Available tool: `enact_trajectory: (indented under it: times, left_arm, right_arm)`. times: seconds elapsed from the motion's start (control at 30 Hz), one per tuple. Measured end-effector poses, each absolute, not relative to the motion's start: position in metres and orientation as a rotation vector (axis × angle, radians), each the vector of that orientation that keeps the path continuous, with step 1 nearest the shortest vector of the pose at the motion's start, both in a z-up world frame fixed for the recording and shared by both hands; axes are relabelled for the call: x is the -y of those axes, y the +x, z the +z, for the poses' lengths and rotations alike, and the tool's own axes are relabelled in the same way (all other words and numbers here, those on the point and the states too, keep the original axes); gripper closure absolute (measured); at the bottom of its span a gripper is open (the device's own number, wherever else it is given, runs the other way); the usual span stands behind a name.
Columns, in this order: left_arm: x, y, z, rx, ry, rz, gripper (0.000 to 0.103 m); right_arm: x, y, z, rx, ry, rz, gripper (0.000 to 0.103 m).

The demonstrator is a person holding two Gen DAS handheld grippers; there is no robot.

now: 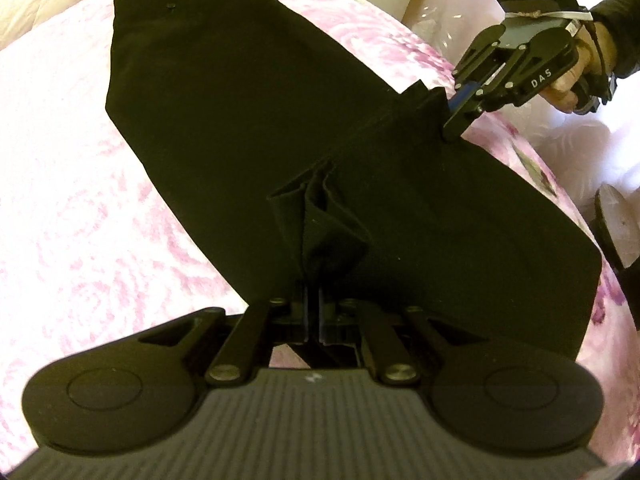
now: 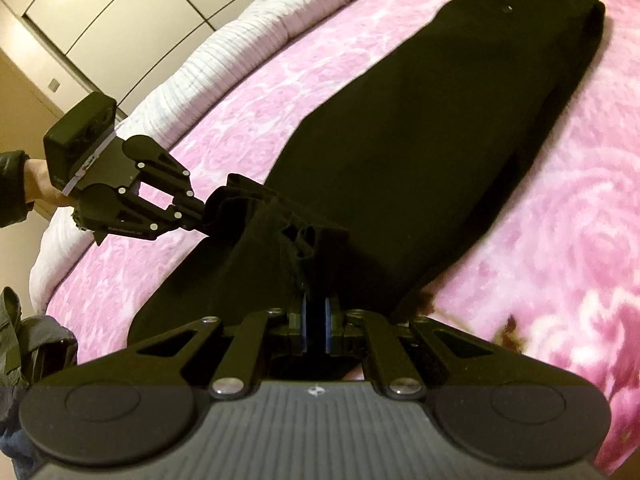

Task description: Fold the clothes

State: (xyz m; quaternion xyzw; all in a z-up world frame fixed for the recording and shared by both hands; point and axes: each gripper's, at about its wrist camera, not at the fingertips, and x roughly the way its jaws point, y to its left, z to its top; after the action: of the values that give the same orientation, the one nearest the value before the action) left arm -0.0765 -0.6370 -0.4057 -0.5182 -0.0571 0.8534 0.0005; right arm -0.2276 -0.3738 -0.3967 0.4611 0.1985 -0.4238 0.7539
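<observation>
both tools point(image 1: 314, 304) point(image 2: 316, 312) clenched on black trousers' point(image 1: 224, 120) raised hem, over pink bedspread point(image 1: 60, 200)

- White letters "DAS" are showing on the black body of the right gripper point(image 1: 464, 110), in the left wrist view
- Pale lettering is running along the lower arm of the left gripper point(image 2: 208, 212) in the right wrist view, too blurred to read

A pink floral bedspread point(image 2: 520, 200) covers the bed, a white quilt point(image 2: 224, 52) beside wardrobe doors point(image 2: 100, 8).
</observation>
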Motion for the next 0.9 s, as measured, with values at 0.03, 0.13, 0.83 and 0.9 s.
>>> enact_trajectory:
  times: [0.03,0.13,0.83,0.9]
  left_arm:
    - [0.636,-0.076,-0.405,0.191,-1.626,2.686,0.099]
    - [0.634,-0.073,-0.403,0.224,-1.619,2.708,0.099]
    - [0.653,-0.082,-0.391,0.555,-1.634,2.785,0.086]
    - [0.654,-0.081,-0.390,0.548,-1.640,2.784,0.088]
  right_arm:
    - [0.373,-0.228,-0.398,-0.435,1.011,-0.928,0.097]
    - [0.372,-0.227,-0.400,-0.432,1.029,-0.940,0.097]
    - [0.369,-0.232,-0.402,-0.330,1.161,-0.978,0.087]
    - [0.367,-0.235,-0.404,-0.322,1.181,-0.982,0.092]
